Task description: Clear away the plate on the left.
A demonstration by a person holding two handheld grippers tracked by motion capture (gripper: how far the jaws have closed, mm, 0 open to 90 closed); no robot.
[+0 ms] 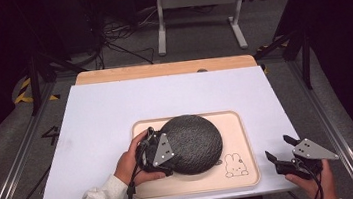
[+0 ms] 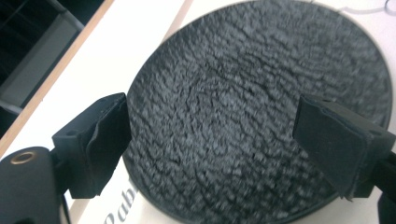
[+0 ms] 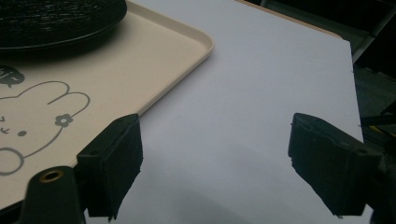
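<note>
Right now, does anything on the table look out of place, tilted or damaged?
Nothing stands out. The dark textured plate lies flat in the beige tray, whole and unchipped as far as visible. The tray sits square on the white table. The left tongs hover open over the plate; the right tongs are open beside the tray.

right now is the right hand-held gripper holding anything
No, the right hand-held gripper is open over the bare white table, beside the tray.
</note>
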